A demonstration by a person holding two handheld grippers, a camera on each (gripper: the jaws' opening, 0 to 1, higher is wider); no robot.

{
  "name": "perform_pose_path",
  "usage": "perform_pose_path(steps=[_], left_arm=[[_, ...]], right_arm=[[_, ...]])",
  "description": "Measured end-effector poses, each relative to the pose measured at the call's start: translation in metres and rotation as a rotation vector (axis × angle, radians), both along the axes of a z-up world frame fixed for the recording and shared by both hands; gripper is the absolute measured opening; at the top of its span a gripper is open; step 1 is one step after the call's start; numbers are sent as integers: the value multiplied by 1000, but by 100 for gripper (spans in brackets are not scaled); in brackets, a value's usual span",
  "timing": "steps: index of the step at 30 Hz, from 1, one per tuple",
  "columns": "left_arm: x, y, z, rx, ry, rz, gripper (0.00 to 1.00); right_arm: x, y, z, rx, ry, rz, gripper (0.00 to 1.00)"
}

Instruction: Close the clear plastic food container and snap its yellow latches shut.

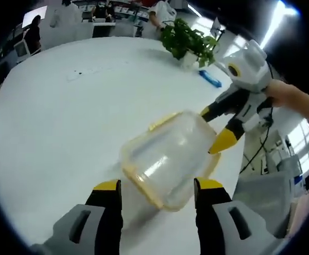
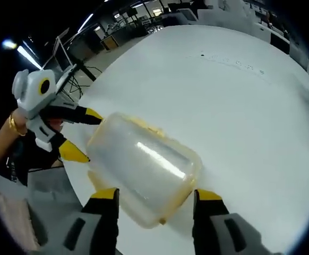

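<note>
Clear container (image 1: 168, 159) on table (image 1: 48, 133) | both my jaws spread, gripping nothing | bracket it squarely, then press yellow latches evenly.

I see the clear plastic food container (image 1: 168, 159) (image 2: 144, 172) lying bottom-up on the white table (image 1: 53, 122) (image 2: 223, 106), close to the table's near edge. Its body is cloudy, see-through plastic with rounded corners, and a streak of light glints across the upturned base. A yellow rim (image 1: 144, 187) (image 2: 173, 204) runs around the part that meets the table, with what looks like a yellow latch (image 1: 161, 123) poking out on the side farther in from that edge. I can't tell whether any latch is snapped shut. The container sits tilted rather than flat against the table.
</note>
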State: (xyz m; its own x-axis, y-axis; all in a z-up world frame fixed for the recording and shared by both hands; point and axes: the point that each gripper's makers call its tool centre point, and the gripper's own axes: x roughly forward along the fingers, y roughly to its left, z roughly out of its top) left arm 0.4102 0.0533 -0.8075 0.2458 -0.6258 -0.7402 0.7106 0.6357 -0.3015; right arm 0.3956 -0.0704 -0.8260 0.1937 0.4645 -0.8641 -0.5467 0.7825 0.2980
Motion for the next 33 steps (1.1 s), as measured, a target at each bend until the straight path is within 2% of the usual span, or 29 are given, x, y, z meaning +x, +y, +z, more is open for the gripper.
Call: perform_pose_path(steps=[2, 4, 7, 8, 12, 17, 23, 28, 33], left_arm=[[4, 2, 4, 26, -38, -11, 53], [6, 2, 6, 45, -57, -17, 53], [14, 7, 8, 111, -134, -34, 51], [14, 5, 9, 107, -141, -43, 52], [10, -3, 14, 88, -137, -78, 53], [11, -11, 18, 103, -168, -117, 52], [9, -17, 18, 112, -185, -137, 50], [8, -22, 15, 110, -195, -147, 48], [4, -31, 18, 74, -194, -147, 45]], right_arm=[[4, -4, 4, -19, -31, -16, 53], [7, -5, 9, -11, -45, -23, 53], [10, -6, 15, -2, -60, -30, 53], [10, -5, 16, 0, -61, -24, 53], [10, -1, 21, 4, -85, 12, 53], [11, 8, 25, 18, -110, 41, 50], [12, 20, 28, 40, -144, 82, 48], [15, 26, 28, 7, -202, 139, 46], [18, 34, 31, 18, -219, 150, 40]])
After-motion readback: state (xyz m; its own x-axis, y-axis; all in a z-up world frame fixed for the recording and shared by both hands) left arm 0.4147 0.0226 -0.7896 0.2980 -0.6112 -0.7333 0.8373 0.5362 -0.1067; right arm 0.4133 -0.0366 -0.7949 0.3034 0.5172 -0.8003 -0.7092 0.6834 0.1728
